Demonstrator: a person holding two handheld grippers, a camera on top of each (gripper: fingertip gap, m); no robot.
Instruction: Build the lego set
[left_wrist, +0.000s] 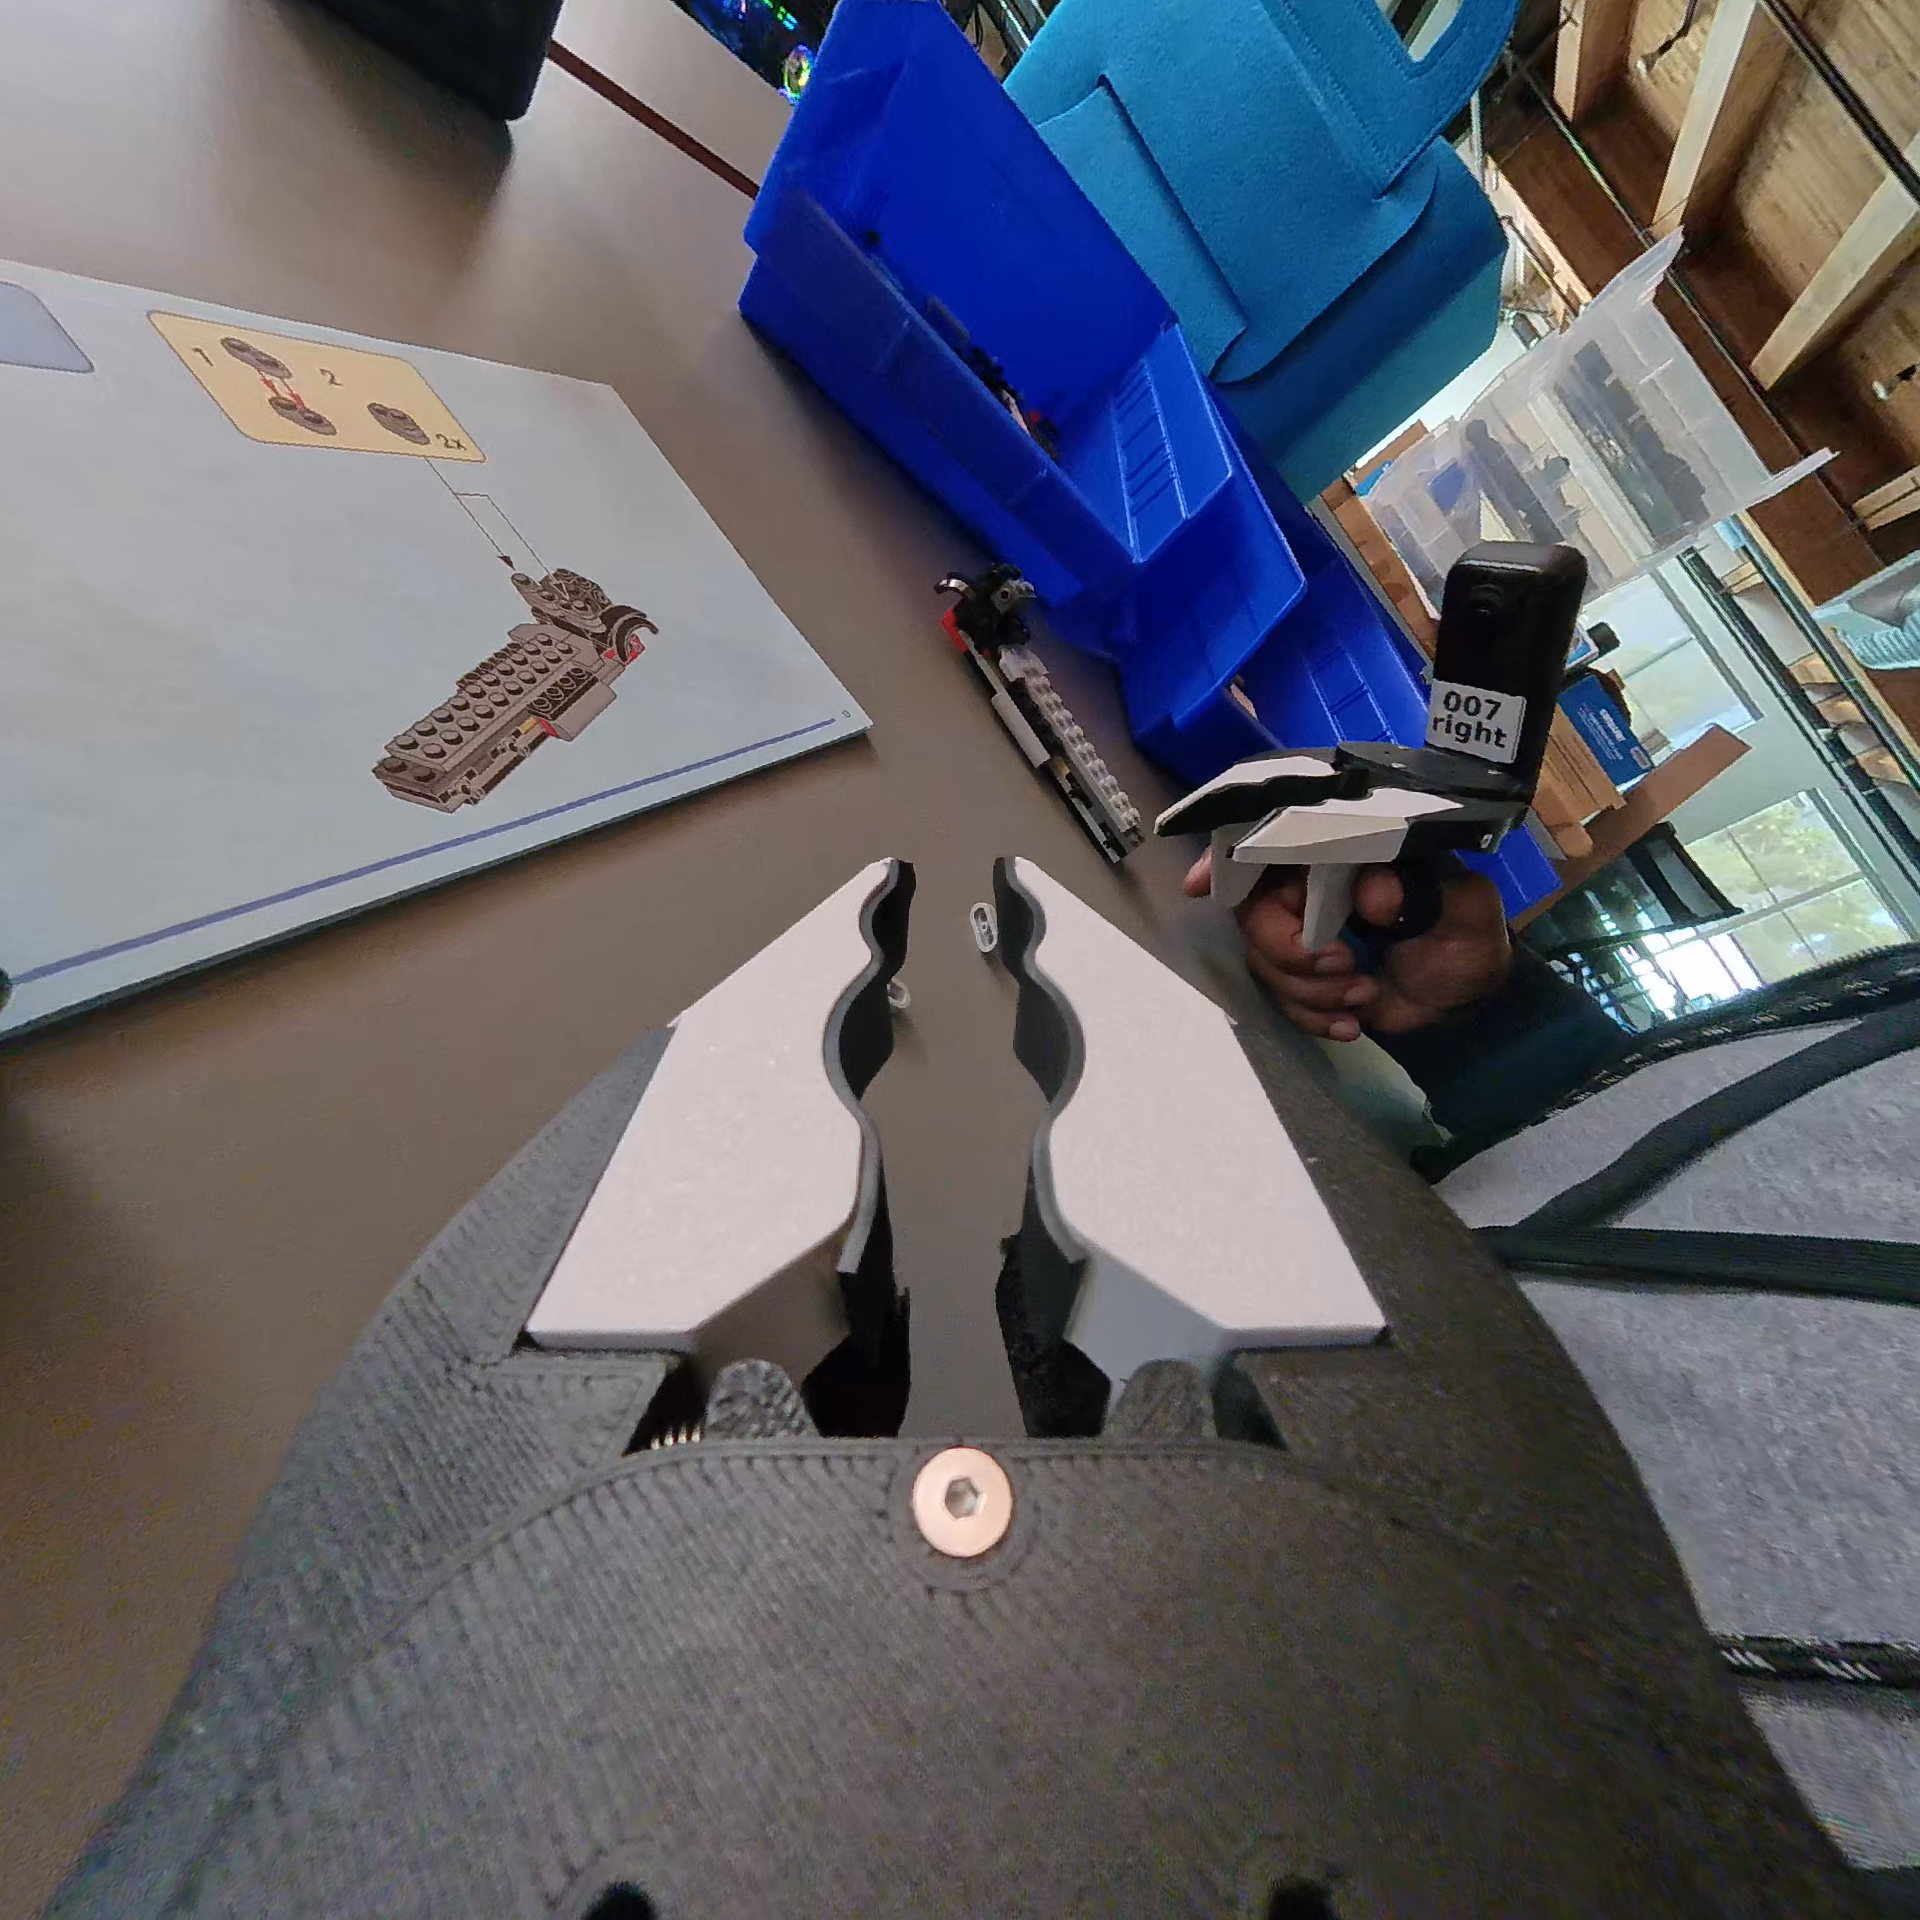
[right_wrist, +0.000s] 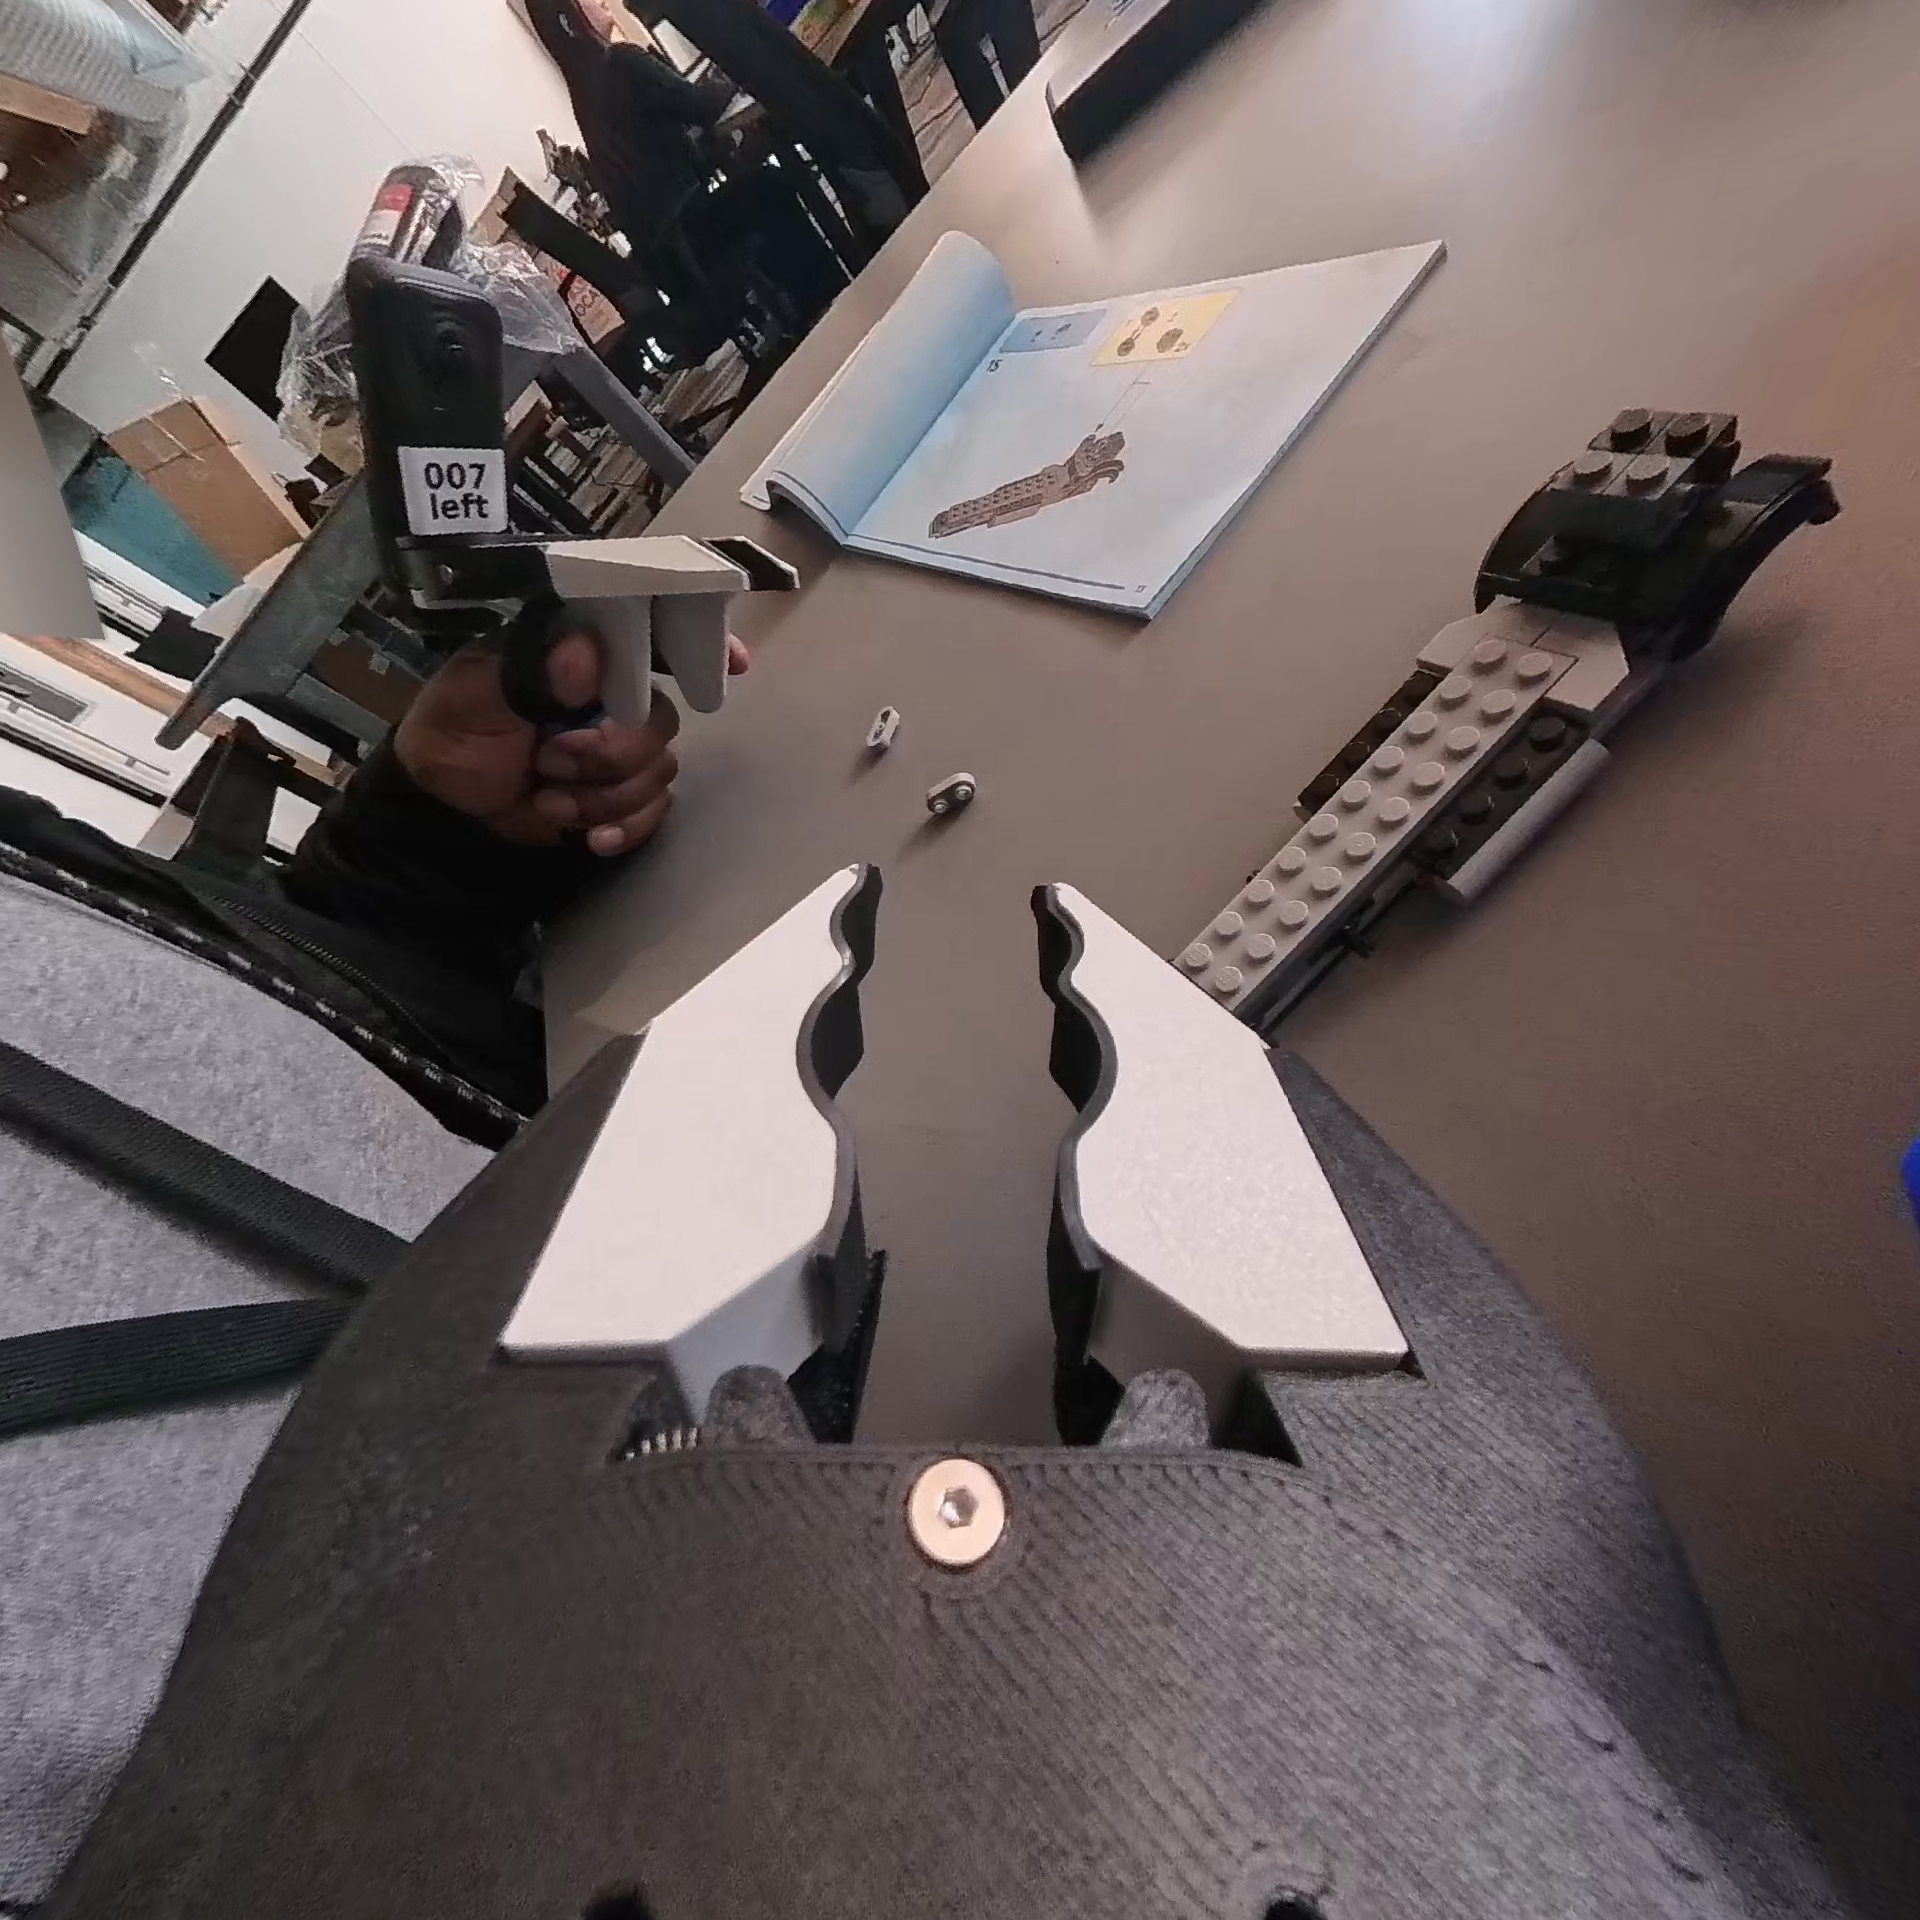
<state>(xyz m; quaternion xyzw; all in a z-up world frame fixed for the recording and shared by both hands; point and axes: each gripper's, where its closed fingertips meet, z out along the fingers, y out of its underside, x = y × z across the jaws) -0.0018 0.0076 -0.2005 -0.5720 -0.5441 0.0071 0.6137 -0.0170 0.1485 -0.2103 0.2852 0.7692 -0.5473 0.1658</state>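
Flanking studded grey model (right_wrist: 1392, 790), scalloped claws (right_wrist: 956, 914)

On the brown table (right_wrist: 1351, 1247), two small grey link pieces (right_wrist: 952, 794) lie between the open instruction booklet (right_wrist: 1091, 416) and the long grey-and-black brick model (right_wrist: 1455, 748), which sits beside blue plastic bins (left_wrist: 1039, 416).

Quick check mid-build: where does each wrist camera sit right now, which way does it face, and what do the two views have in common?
Left wrist view: on the left gripper, low over the table, facing the instruction booklet, blue bins; right gripper and hand show.
Right wrist view: on the right gripper, facing the lego model; left gripper and hand show.
Shared: booklet, model, two small grey pieces.
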